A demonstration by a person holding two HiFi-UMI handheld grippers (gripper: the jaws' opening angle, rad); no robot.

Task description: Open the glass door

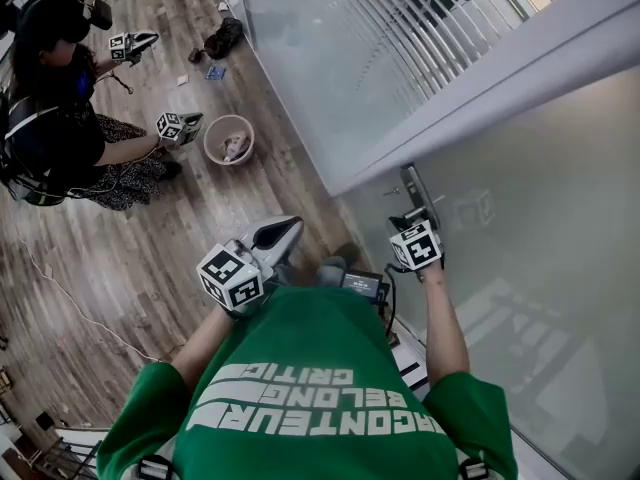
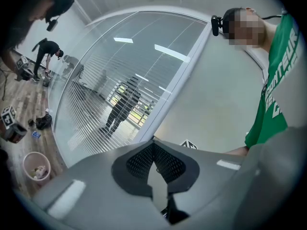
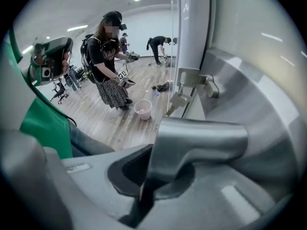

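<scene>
Head view: left gripper [image 1: 283, 232], well left of the handle [image 1: 414, 189], is clenched on nothing. Right gripper [image 1: 408, 220] grasps that handle, which sits at the left edge of the frosted glass door [image 1: 545, 218].

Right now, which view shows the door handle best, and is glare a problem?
Right gripper view: door handle clear, edges bent by the wide lens. Head view: handle small, frosted glass door evenly lit, no strong glare. Left gripper view: ceiling lights glint on the glass wall; no handle.
</scene>
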